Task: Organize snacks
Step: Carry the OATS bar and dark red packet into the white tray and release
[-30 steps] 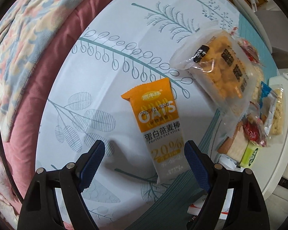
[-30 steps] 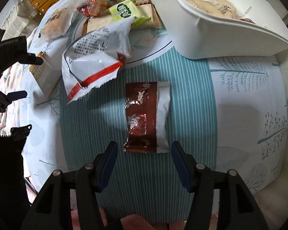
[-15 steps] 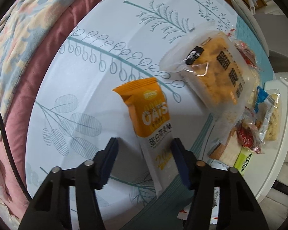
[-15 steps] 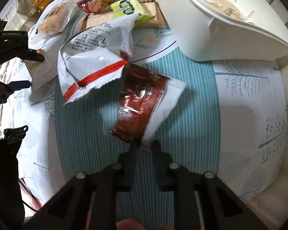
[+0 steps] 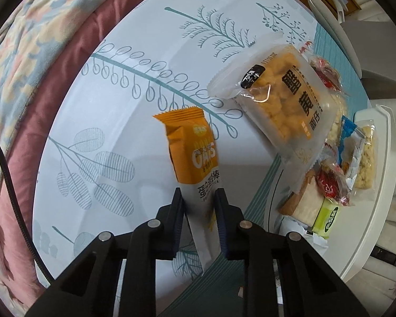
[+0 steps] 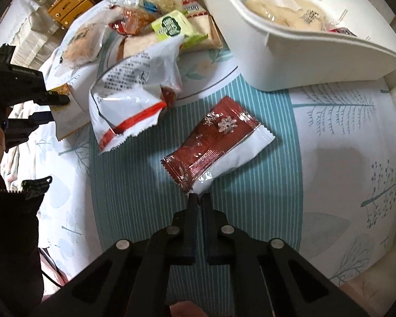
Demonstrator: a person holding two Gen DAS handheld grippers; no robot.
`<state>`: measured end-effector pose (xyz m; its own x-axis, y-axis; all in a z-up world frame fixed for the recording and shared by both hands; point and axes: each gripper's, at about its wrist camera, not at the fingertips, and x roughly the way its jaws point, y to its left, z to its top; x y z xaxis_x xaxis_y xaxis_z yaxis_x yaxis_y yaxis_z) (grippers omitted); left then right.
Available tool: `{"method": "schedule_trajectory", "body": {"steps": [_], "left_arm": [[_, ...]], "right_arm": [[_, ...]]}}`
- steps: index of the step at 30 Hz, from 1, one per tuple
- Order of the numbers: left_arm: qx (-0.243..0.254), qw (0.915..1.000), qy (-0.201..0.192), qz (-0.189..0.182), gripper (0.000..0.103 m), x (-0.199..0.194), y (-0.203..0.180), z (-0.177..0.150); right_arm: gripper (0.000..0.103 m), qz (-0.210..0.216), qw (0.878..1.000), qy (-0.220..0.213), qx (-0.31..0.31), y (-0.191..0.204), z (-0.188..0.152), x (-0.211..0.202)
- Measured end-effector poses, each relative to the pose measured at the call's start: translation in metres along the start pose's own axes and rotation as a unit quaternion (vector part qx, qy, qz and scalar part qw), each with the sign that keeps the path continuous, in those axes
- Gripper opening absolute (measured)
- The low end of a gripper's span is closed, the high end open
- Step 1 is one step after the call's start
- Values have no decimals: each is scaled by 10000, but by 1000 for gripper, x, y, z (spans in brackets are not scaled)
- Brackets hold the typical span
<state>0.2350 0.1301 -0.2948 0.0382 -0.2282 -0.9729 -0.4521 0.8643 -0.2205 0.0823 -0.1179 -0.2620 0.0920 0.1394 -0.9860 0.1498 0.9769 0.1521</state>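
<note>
Over the leaf-printed counter (image 5: 113,100), both pickups look made: left gripper (image 5: 199,198) jaws, just closed, clamp the orange-and-white oat bar wrapper (image 5: 195,163), right gripper (image 6: 198,198) jaws pinch the red-and-white snowflake snack packet's (image 6: 219,142) corner; next, presumably, carry to the white plastic bin (image 6: 316,60).

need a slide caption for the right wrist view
Right gripper pinches a red snack pack by its corner, near the white bin.
</note>
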Motion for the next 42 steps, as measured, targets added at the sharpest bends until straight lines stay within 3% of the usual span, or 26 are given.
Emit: {"method": "schedule_trajectory", "body": {"steps": [8,18,30,36,42], "left_arm": [[-213,9997,19,-85,15,-16,10,-19],[-137,9993,-103,-317,15,-48,13,-45],[297,9966,-461,-619,15,-97,-25,-84],[749,9860,-754,-1284,15,-120,-54,-95],[1114,9699,-1086,-1871,15,-137,-89,-107]], "right_arm": [[2,343,9992,-120,-195,-14,-4,-27],[2,799,9956,-257,-427,-39,-6,-63],[2,1406,9804,-780,-1136,-44,-5,-114],[2,1777,9643,-1382,-1397,-49,1,-145],[1,1959,9495,-1884,-1566,-62,8,-167]]}}
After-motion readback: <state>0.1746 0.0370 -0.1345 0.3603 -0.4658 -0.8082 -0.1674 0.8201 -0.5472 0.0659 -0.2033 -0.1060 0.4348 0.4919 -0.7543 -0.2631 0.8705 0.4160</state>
